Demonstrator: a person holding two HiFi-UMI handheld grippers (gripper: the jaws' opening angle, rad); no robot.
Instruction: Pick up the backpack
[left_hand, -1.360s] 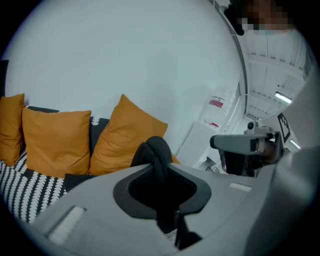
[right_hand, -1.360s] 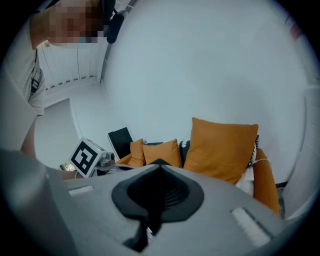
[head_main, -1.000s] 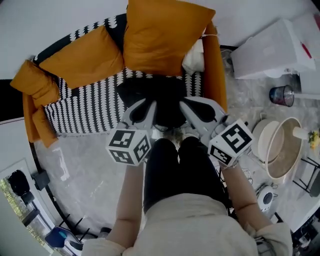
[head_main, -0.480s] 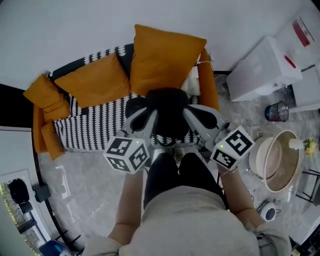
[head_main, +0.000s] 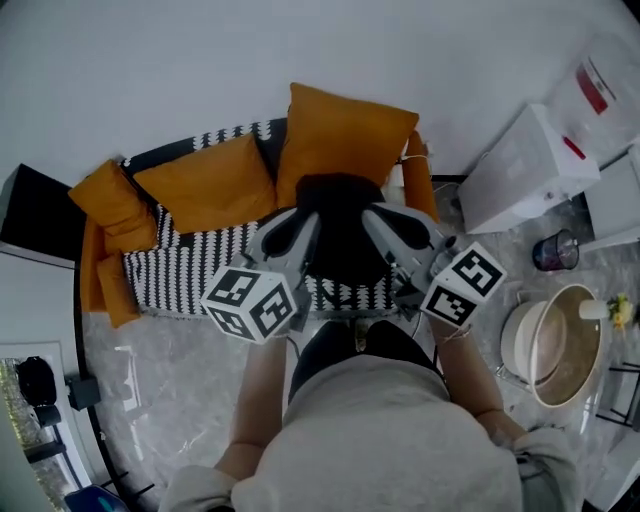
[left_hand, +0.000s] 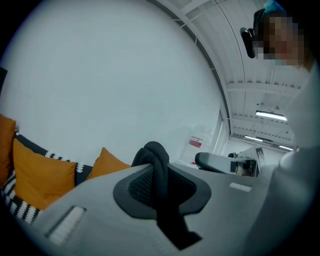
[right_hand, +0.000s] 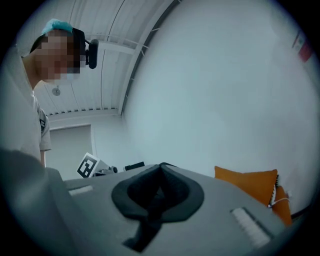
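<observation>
Closest to me, the left marker cube (head_main: 250, 303) and the right marker cube (head_main: 463, 285) sit above my dark trousers (head_main: 355, 345). Just beyond them, the left gripper (head_main: 300, 222) has its jaws clamped on a black strap (left_hand: 159, 162) that runs up between the pads. The right gripper (head_main: 385, 225) is likewise pinched onto a fold of black fabric (right_hand: 159, 192), with no gap showing. The backpack (head_main: 340, 235) hangs between the two grippers, a dark bundle held at both sides. From my head view it lies over the front edge of the sofa (head_main: 190, 265); I can't tell whether its underside touches the seat. The sofa has a black-and-white patterned cover, and a large orange cushion (head_main: 345, 135) stands behind the backpack, with a second cushion (head_main: 205, 180) to its left. On the grey marbled floor (head_main: 170, 370) to my right are a round basin (head_main: 560, 335), a small cup (head_main: 555, 250) and a white box (head_main: 520, 165) near the plain white wall (head_main: 200, 70).
</observation>
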